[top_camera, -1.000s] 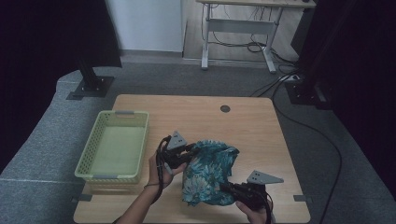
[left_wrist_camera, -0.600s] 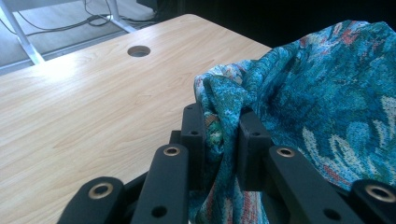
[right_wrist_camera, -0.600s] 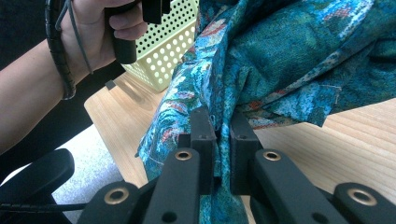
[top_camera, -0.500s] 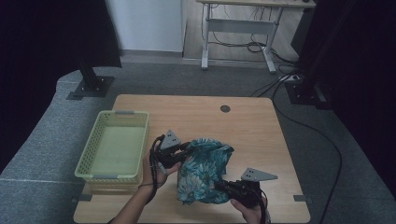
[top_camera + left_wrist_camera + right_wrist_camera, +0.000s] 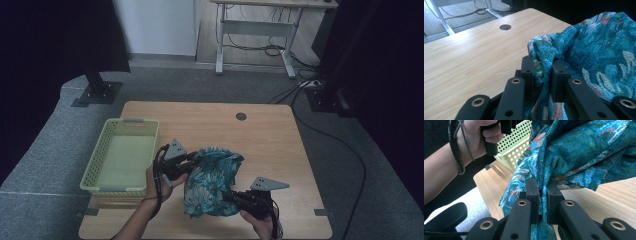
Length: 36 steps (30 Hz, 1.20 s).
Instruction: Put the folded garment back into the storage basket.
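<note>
Status: both grippers are clamped on the teal floral-print woven cloth [image 5: 212, 180], which is bunched and lifted over the near-middle of the light wooden counter [image 5: 270, 140].

Left gripper [image 5: 543, 68]: jaws narrow, pinching a fold at the cloth's upper left edge. Right gripper [image 5: 541, 188]: jaws nearly closed on a hanging fold at the cloth's near right side. In the high view the left gripper [image 5: 186, 165] sits just right of the pale green perforated plastic basket [image 5: 100, 175]; the right gripper [image 5: 234, 196] is at the near edge.

Progress, my read: pickup is done and the cloth is gathered in the air, with only its lower part possibly touching the counter. The basket looks empty, so if that's the destination, transfer left and release both remain. No neat fold visible yet; the cloth is crumpled.
</note>
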Each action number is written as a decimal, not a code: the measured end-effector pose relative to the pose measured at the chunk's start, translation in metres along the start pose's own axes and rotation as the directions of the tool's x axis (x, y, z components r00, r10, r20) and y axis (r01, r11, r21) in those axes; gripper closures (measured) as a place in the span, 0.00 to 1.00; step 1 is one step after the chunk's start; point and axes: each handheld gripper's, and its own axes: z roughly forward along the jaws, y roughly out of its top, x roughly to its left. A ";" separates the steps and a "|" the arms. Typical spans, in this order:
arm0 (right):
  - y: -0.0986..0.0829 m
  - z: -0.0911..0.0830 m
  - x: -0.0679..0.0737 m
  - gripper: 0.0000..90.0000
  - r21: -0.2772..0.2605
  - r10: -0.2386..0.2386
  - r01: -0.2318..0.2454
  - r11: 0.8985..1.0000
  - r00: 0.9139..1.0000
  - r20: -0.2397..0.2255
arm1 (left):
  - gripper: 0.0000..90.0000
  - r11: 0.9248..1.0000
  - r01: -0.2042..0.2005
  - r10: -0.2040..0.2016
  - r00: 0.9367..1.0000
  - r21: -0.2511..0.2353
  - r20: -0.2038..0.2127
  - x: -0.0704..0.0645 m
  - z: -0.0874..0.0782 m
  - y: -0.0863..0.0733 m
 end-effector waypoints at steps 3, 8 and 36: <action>0.001 0.004 0.001 0.92 0.001 -0.003 0.003 1.000 1.000 -0.007 | 0.85 1.000 0.005 -0.005 1.000 -0.001 -0.007 0.003 -0.004 -0.001; 0.004 0.011 0.005 0.92 0.003 -0.007 0.007 1.000 1.000 -0.020 | 0.85 1.000 0.010 -0.010 1.000 -0.003 -0.021 0.008 -0.011 -0.003; 0.027 0.032 0.018 0.92 0.003 -0.029 0.029 1.000 0.998 -0.061 | 0.85 0.999 0.023 -0.025 0.998 -0.022 -0.064 0.027 -0.043 0.002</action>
